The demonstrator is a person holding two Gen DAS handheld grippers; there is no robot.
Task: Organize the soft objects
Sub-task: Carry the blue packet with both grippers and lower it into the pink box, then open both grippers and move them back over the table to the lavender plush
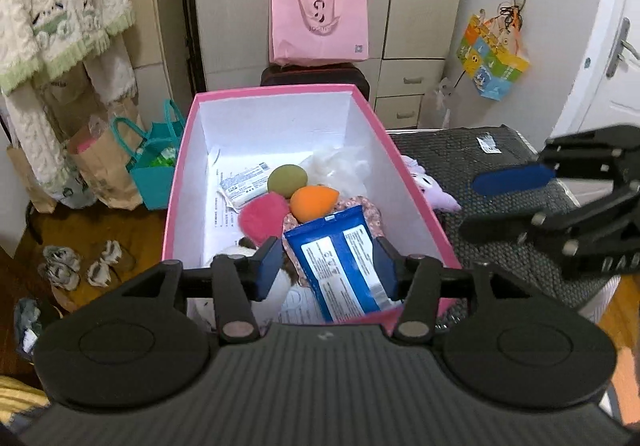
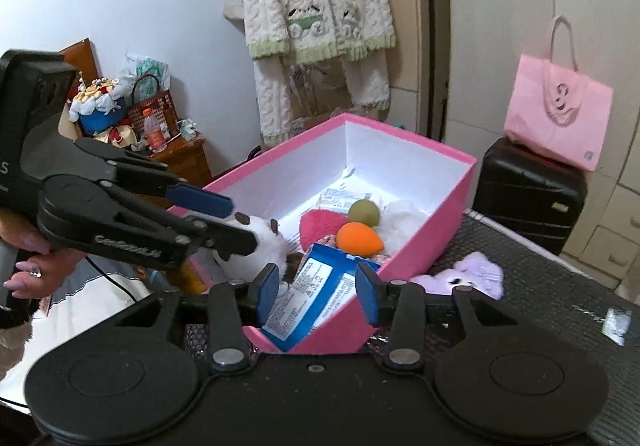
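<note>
1. A pink box (image 1: 376, 134) with a white inside is seen on the dark textured surface (image 1: 452, 150).
2. A blue wipes packet (image 1: 340, 266) is leaned inside the box's near end, beside an orange sponge (image 1: 312, 198).
3. A purple plush (image 2: 468, 274) is left outside, beside the box.
4. The left gripper (image 1: 328, 266) and right gripper (image 2: 318, 292) are held apart-fingered, nothing gripped.

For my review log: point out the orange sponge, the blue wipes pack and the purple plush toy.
Orange sponge (image 1: 314, 203), left wrist view, its rounded body.
Blue wipes pack (image 1: 340, 266), left wrist view, its label.
Purple plush toy (image 2: 476, 274), right wrist view, its body.
</note>
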